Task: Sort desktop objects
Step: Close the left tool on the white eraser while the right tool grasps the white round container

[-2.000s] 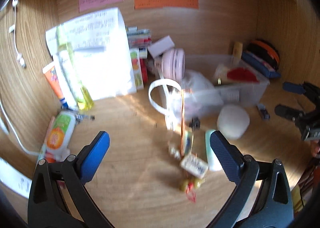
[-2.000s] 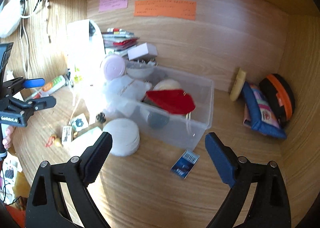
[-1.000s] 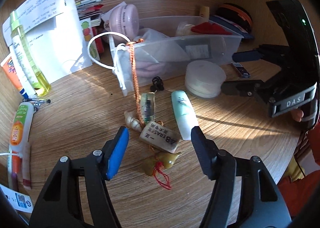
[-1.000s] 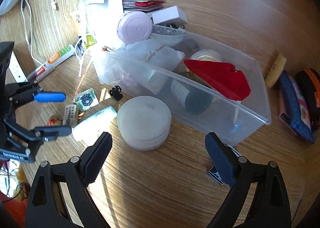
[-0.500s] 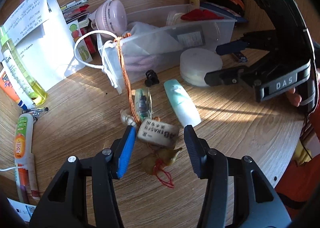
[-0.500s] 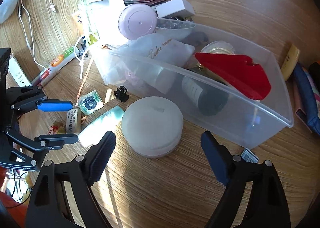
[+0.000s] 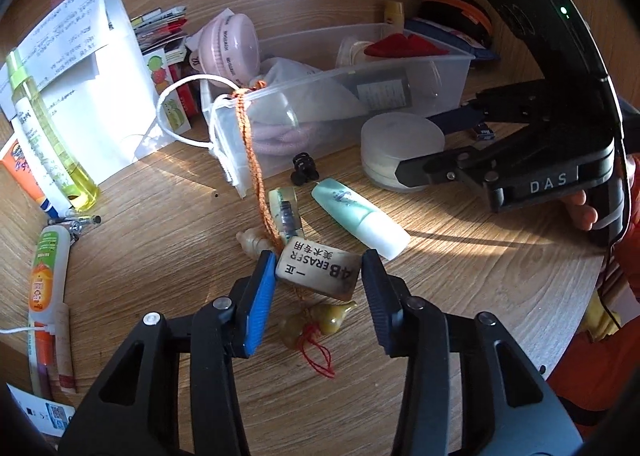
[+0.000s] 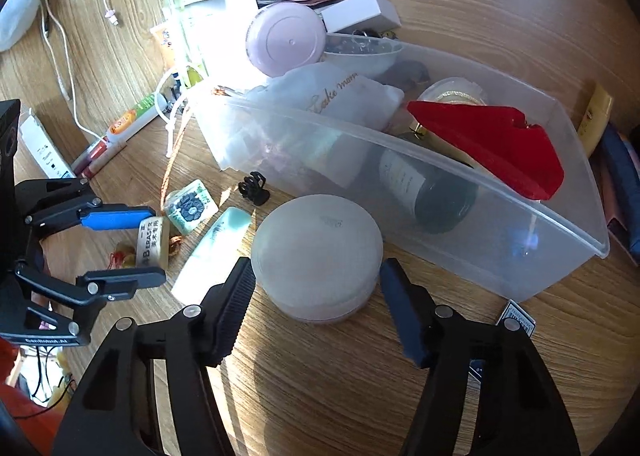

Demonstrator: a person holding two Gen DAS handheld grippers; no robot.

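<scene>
My left gripper (image 7: 318, 270) is open, its two fingers on either side of a cream eraser (image 7: 318, 270) lying on the wooden desk; a small gap shows at the right finger. The eraser also shows in the right wrist view (image 8: 151, 242). My right gripper (image 8: 316, 284) is open, its fingers on either side of a round frosted white jar (image 8: 318, 252), which also shows in the left wrist view (image 7: 400, 139). A mint tube (image 7: 358, 215) and a green tag on an orange cord (image 7: 285, 211) lie between them. A clear plastic bin (image 8: 560, 256) stands behind.
The bin holds a red pouch (image 8: 488, 143), a dark bottle (image 8: 424, 191) and a white bag (image 8: 332, 95). A black clip (image 8: 254, 187), a pink round case (image 8: 285, 39), white papers (image 7: 80, 71), a yellow bottle (image 7: 48, 127) and tubes (image 7: 46, 268) lie around. A small card (image 8: 516, 318) lies at right.
Both grippers have come down and forward. My left fingers have narrowed around the eraser; my right fingers have narrowed around the white jar. Nothing has been lifted.
</scene>
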